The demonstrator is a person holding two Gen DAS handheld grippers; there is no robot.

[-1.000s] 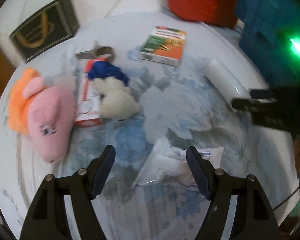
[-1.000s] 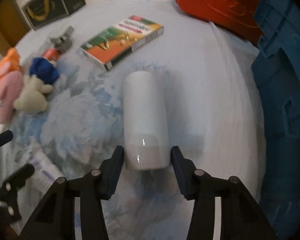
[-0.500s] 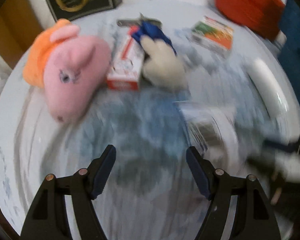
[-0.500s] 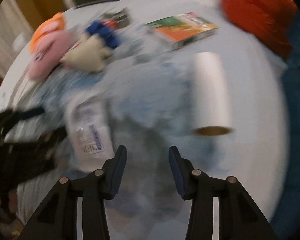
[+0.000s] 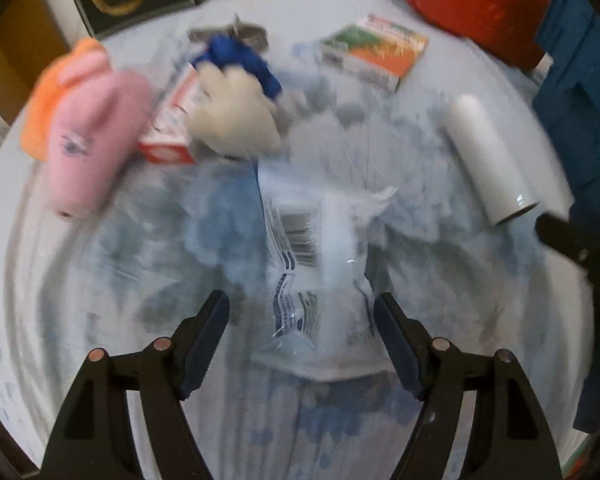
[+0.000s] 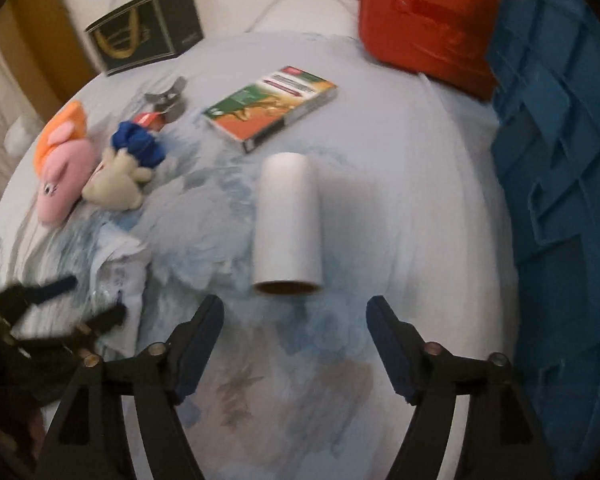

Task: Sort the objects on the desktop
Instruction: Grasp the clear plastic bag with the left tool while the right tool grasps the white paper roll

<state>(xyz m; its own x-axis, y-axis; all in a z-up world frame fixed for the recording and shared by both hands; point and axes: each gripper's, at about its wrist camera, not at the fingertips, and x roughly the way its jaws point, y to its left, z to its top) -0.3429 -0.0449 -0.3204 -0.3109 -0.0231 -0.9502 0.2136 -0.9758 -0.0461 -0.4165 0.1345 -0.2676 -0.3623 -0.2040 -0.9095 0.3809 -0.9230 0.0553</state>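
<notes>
Blue-and-white cloth covers the table [image 5: 80, 280]; mid-table, the clear packet [image 5: 312, 272] lies between my left gripper's [image 5: 302, 332] open fingers. I should lower squarely before closing. My right gripper [image 6: 296, 334], just reopened, is empty.

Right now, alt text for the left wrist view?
The left gripper hangs open over a clear plastic packet on a blue-patterned tablecloth. Beyond lie a pink plush toy, a cream and blue plush, a small red box, an orange-green box and a white roll.
</notes>
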